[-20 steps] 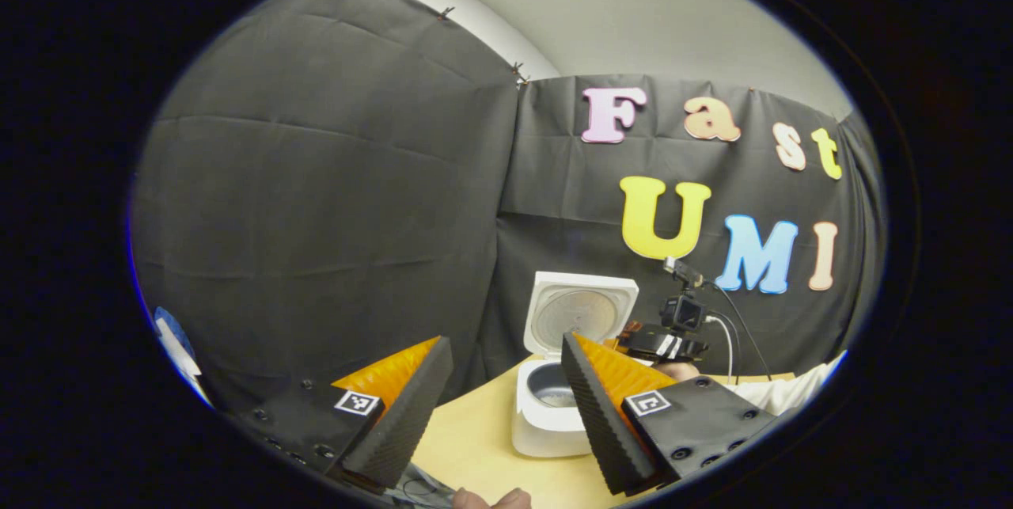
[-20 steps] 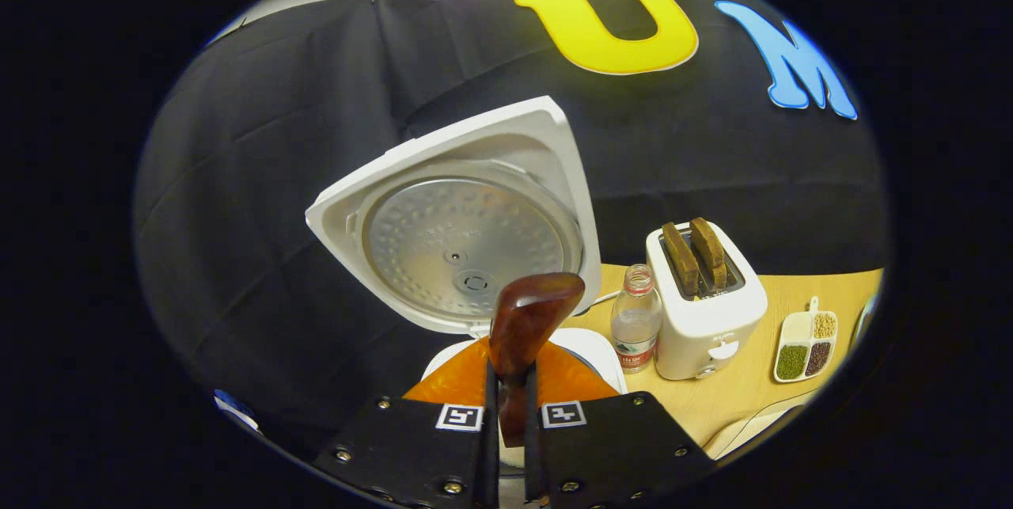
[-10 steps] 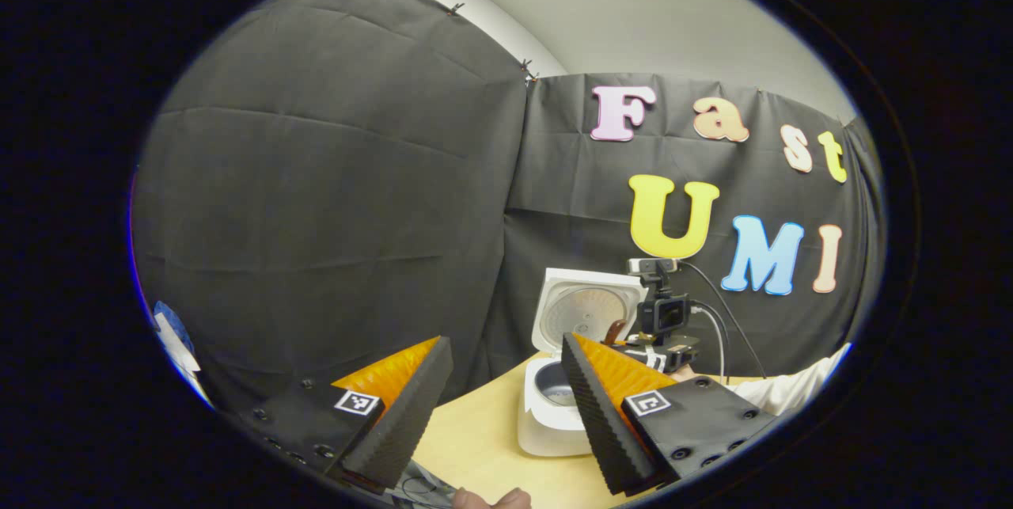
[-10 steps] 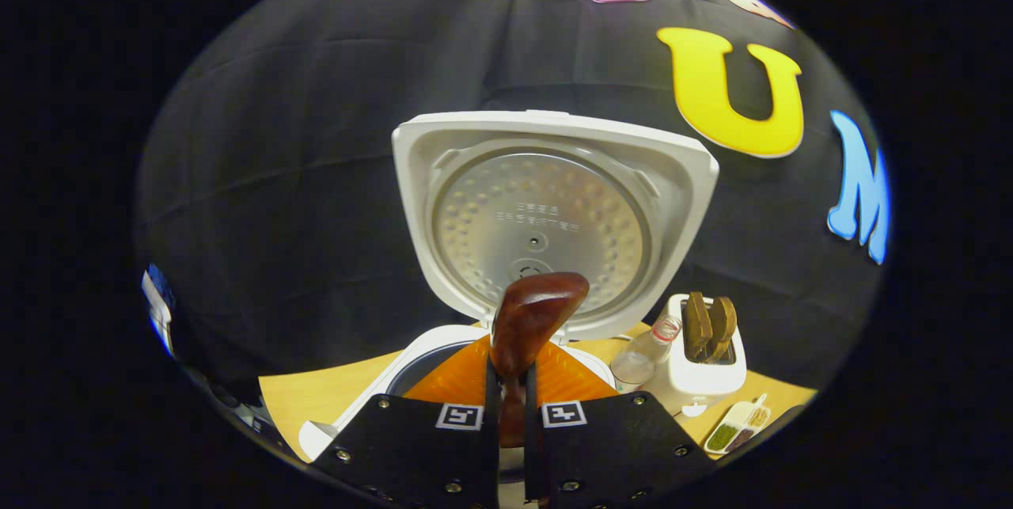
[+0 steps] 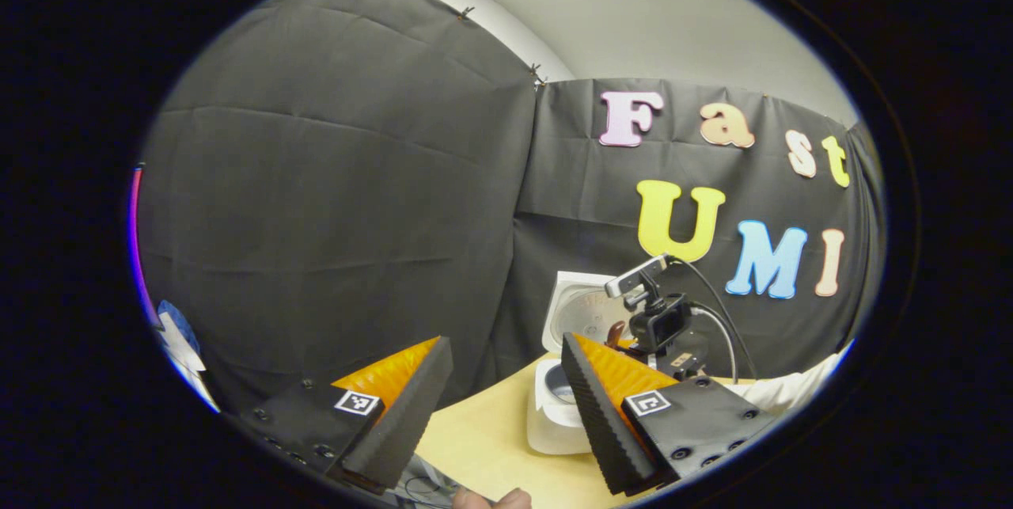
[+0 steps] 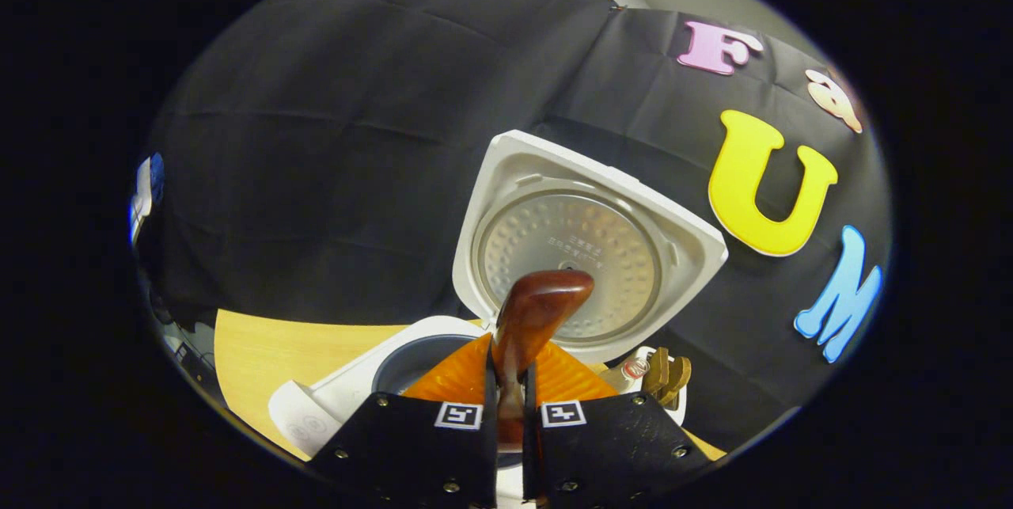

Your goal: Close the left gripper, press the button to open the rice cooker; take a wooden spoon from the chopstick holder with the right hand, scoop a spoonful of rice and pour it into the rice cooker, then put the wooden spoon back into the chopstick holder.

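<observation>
While your right claw (image 6: 506, 382) clamps both fingers on the wooden spoon (image 6: 532, 311), its bowl sits tilted above the rice cooker (image 6: 348, 398), whose lid (image 6: 582, 244) stands open. Your left claw (image 5: 506, 406) hangs wide apart above the desk (image 5: 475, 446), near the cooker.

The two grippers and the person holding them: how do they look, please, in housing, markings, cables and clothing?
The left gripper has a dark bolted housing with small square black-and-white markers and ridged wedge fingers. The right gripper has the same dark screwed plates and two square markers. In the left gripper view it carries a small black camera with dark and white cables. A white sleeve shows beside it.
</observation>
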Demonstrator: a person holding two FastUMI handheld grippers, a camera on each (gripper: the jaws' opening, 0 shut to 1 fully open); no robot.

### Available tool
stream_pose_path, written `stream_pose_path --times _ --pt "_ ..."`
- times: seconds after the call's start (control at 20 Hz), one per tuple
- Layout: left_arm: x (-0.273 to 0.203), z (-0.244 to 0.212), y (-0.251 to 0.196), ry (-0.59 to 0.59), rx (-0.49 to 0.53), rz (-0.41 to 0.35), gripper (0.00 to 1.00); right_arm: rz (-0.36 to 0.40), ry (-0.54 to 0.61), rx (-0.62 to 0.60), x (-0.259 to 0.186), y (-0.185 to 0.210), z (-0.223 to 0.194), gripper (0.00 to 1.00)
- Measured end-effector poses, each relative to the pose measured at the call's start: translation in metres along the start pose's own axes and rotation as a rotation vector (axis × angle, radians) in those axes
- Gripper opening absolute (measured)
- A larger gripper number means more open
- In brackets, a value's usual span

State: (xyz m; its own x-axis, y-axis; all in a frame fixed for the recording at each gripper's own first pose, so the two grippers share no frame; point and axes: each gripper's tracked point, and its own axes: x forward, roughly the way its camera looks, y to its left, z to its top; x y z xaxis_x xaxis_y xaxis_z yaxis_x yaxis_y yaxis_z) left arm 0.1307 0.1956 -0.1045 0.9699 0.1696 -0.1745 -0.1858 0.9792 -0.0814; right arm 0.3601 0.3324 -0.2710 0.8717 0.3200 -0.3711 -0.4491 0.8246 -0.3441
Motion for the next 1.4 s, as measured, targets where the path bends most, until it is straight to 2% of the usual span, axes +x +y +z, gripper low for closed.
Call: stream_pose_path --times 0.1,0.3,0.4,0.45,0.6,0.85,1.0,1.25,1.4 --pt "-0.007 0.004 0.006 -0.008 -0.009 -0.004 0.93 0.017 0.0 0.183 -0.012 -0.007 0.01 0.13" --pt "-0.018 0.011 0.017 -0.025 -0.02 -0.025 0.93 -0.008 -0.016 0.482 -0.047 -0.038 0.021 0.13" --pt "-0.024 0.016 0.019 -0.038 -0.033 -0.045 0.93 -0.041 -0.048 0.606 -0.074 -0.055 0.029 0.13" --pt "-0.025 0.018 0.02 -0.04 -0.043 -0.058 0.96 -0.055 -0.065 0.662 -0.091 -0.066 0.031 0.13" --pt "-0.025 0.022 0.011 -0.047 -0.083 -0.115 0.96 -0.089 -0.116 0.81 -0.155 -0.092 0.035 0.13" --pt "-0.018 0.018 -0.017 -0.043 -0.105 -0.206 0.95 -0.169 -0.152 0.888 -0.272 -0.134 0.02 0.13" --pt "-0.019 0.024 -0.048 -0.042 -0.12 -0.251 0.94 -0.216 -0.187 0.958 -0.337 -0.151 0.004 0.13" --pt "-0.03 0.018 -0.111 -0.022 -0.109 -0.309 0.93 -0.29 -0.191 0.999 -0.433 -0.172 -0.045 0.13" --pt "-0.022 0.032 -0.144 -0.035 -0.109 -0.333 0.93 -0.31 -0.187 1.003 -0.476 -0.177 -0.071 0.13"
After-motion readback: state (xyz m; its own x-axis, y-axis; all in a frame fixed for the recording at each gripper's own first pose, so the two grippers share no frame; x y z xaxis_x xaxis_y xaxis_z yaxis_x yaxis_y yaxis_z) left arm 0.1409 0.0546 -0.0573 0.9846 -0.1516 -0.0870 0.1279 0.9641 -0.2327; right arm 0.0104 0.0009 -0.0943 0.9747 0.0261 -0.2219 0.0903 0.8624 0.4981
